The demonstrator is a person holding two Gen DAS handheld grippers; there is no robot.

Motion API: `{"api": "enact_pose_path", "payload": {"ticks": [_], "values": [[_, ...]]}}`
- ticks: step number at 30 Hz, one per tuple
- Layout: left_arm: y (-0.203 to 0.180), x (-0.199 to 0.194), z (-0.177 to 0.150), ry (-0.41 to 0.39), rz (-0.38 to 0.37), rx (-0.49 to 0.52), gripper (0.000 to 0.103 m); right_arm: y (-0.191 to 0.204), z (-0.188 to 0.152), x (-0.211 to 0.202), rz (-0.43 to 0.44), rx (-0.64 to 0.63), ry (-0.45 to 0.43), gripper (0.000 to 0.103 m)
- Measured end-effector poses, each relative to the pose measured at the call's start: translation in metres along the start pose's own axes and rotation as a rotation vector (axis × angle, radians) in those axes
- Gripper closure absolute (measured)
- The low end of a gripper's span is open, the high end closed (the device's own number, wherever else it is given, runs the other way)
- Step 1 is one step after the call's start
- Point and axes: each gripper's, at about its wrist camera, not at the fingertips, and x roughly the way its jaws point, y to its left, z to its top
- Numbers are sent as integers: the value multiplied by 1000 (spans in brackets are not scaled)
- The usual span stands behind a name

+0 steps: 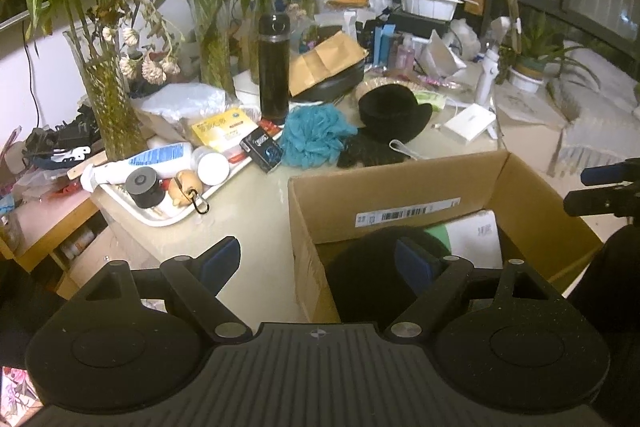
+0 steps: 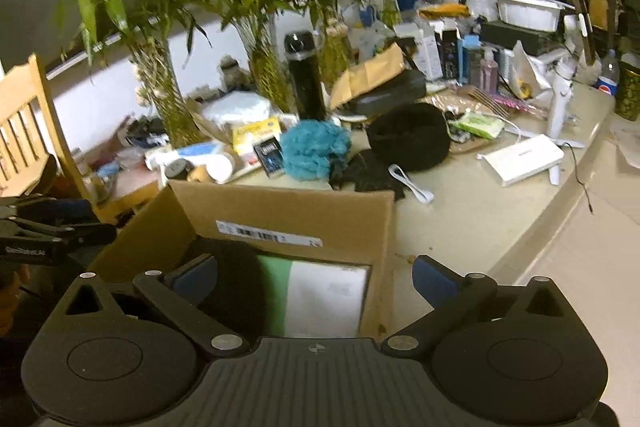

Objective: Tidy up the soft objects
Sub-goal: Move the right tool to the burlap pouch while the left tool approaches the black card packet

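- Left tongs (image 1: 318, 263) hang spread apart and empty over the cardboard box's (image 1: 400, 187) left wall.
- Right tongs (image 2: 316, 279) gape empty above its right wall.
- A dark soft item (image 2: 236, 275) lies inside the box.
- Blue bath pouf (image 1: 314, 135), black hat (image 1: 394, 113) and dark glove (image 1: 370, 153) sit mid-surface behind it.

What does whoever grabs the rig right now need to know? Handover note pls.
Left gripper: open, empty, at the cardboard box near-left corner.
Right gripper: open, empty, at the box's right wall.
Done: a dark soft item is already in the box.
Left: teal bath pouf, black hat and black fabric lie on the counter behind the box.
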Motion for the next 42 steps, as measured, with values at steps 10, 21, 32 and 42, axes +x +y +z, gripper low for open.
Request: {"api": "enact_pose_path", "payload": {"ticks": [10, 21, 32, 42], "values": [[5, 21, 3, 140, -16, 53, 18, 0, 8, 20, -103, -24, 153, 0], [17, 26, 16, 137, -29, 17, 18, -3, 18, 34, -163, -63, 203, 0], [39, 39, 41, 38, -1, -54, 18, -35, 39, 44, -167, 26, 124, 0], [56, 70, 58, -22, -8, -83, 18, -66, 56, 64, -155, 95, 82, 0]]}}
